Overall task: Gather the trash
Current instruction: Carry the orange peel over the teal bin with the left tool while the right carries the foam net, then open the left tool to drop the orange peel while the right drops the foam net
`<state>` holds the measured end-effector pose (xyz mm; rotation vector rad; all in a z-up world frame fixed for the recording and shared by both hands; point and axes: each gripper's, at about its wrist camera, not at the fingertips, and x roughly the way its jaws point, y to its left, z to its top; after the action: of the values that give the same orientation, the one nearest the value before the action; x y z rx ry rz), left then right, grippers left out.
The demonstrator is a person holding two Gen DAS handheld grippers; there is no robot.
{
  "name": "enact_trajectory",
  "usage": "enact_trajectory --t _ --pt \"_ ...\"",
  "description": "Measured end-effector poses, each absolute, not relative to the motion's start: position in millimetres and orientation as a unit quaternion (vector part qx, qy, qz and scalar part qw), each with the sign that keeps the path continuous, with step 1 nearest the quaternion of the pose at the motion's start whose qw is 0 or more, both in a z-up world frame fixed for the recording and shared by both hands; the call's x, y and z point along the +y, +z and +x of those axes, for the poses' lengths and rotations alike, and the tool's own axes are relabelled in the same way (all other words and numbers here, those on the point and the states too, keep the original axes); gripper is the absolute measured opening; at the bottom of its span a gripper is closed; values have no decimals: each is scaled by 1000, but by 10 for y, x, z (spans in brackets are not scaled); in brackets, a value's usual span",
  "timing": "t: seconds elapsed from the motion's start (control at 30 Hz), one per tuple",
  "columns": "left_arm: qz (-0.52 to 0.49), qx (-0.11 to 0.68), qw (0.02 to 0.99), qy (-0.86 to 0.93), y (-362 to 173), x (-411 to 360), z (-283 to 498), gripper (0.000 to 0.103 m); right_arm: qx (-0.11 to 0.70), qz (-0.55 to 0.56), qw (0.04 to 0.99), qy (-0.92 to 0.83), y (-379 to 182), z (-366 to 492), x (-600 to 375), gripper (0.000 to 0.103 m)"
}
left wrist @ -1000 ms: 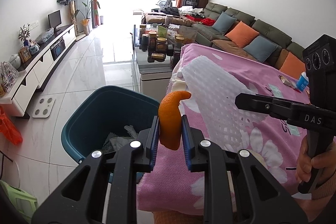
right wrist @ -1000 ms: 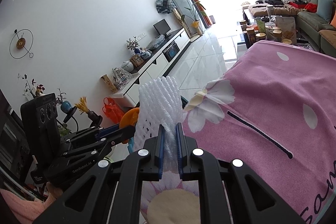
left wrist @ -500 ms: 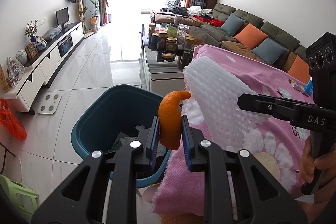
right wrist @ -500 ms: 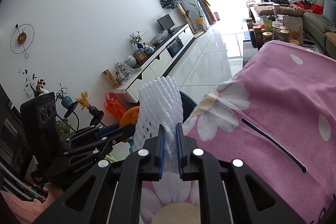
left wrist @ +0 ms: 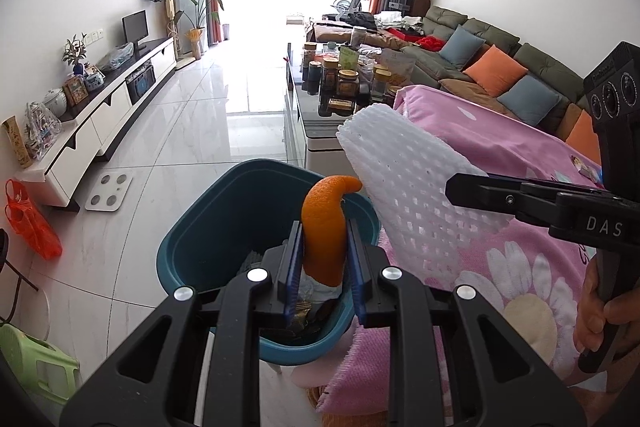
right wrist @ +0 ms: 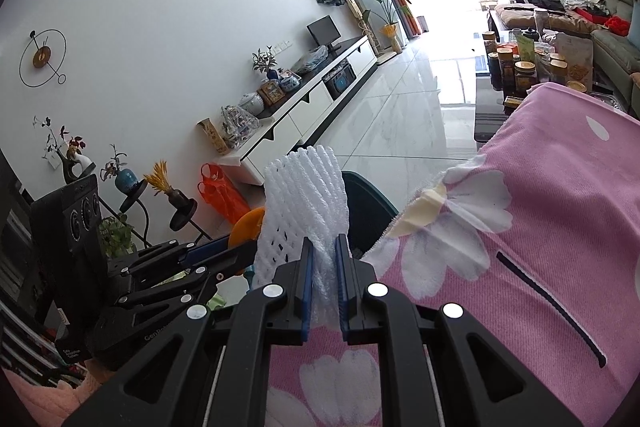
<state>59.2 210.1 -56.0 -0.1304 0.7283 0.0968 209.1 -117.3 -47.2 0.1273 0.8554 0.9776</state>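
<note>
My left gripper (left wrist: 322, 247) is shut on a curled orange peel (left wrist: 325, 223) and holds it above the teal trash bin (left wrist: 208, 227), which has litter in its bottom. My right gripper (right wrist: 322, 259) is shut on a white foam net sleeve (right wrist: 306, 195); the sleeve sticks up past the jaws. In the left wrist view the foam net (left wrist: 408, 187) hangs over the edge of the pink flowered cloth (left wrist: 500, 267), just right of the bin, with the right gripper (left wrist: 456, 189) clamped on it. The right wrist view catches the left gripper (right wrist: 240, 247) with the peel (right wrist: 246, 227) at lower left.
The pink flowered cloth (right wrist: 540, 227) covers a table beside the bin. A glass coffee table (left wrist: 320, 107) with jars stands beyond. A white TV cabinet (left wrist: 100, 123) lines the left wall, a sofa (left wrist: 500, 67) the right. A scale (left wrist: 109, 191), an orange bag (left wrist: 34, 227) and a green stool (left wrist: 36, 363) sit on the tiled floor.
Both grippers have shifted left toward the bin. The peel now hangs over the bin's opening, and the foam net has come closer to the cloth's edge. Both grips are unchanged.
</note>
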Motion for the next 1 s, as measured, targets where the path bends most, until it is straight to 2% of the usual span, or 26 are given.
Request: enact_trajectory --t 1.0 --pt "-93 394 910 92 -909 2532 920 23 427 24 790 439 -582 2194 -569 10"
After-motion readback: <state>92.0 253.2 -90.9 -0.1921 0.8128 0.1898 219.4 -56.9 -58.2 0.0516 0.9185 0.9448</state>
